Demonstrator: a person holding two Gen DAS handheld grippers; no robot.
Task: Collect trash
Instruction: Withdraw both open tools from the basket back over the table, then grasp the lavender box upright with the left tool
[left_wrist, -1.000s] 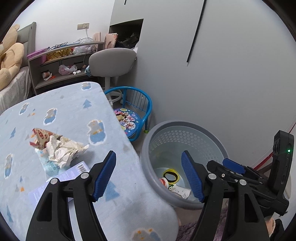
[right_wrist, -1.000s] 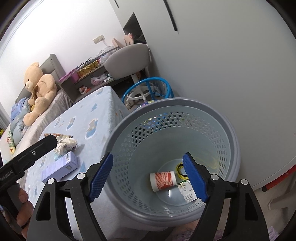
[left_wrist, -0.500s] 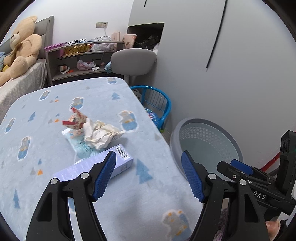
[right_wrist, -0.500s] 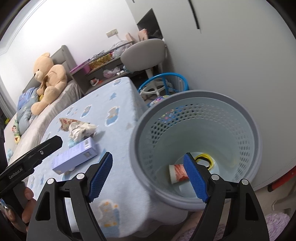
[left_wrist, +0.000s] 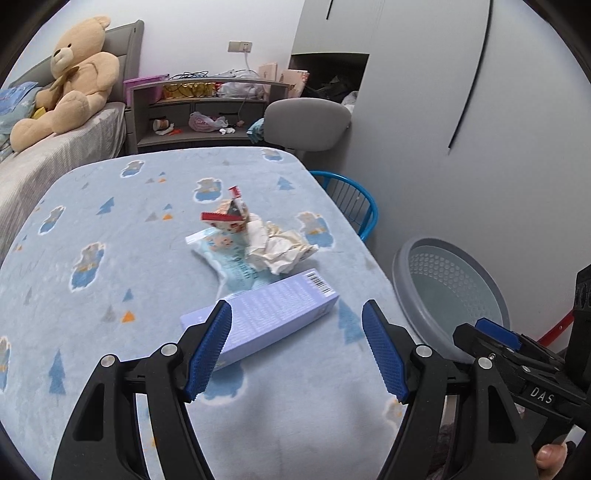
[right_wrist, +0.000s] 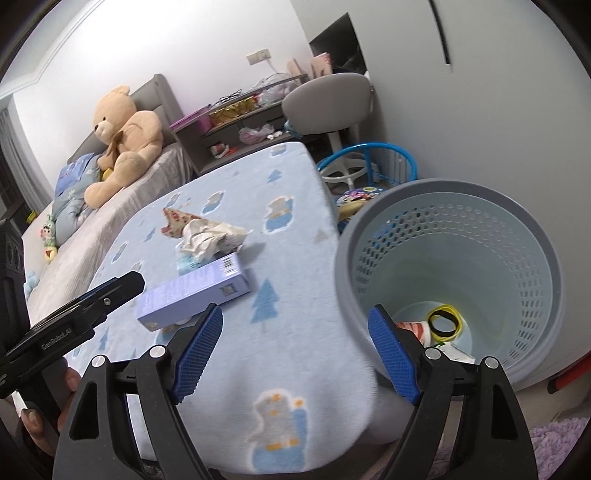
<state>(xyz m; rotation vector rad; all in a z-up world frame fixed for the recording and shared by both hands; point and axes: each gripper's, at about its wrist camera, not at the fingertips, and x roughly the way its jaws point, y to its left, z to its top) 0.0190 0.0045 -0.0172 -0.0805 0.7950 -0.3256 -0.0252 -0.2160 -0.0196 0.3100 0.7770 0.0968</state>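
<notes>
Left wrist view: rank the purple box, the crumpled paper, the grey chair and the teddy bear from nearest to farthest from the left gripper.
1. Purple box, on the table just ahead of the left gripper.
2. Crumpled paper, mid-table behind the box.
3. Grey chair, past the table's far edge.
4. Teddy bear, far left on the bed.

two wrist views angled down, near, sharing the table (left_wrist: 110, 258) and basket (right_wrist: 535, 266)
</notes>
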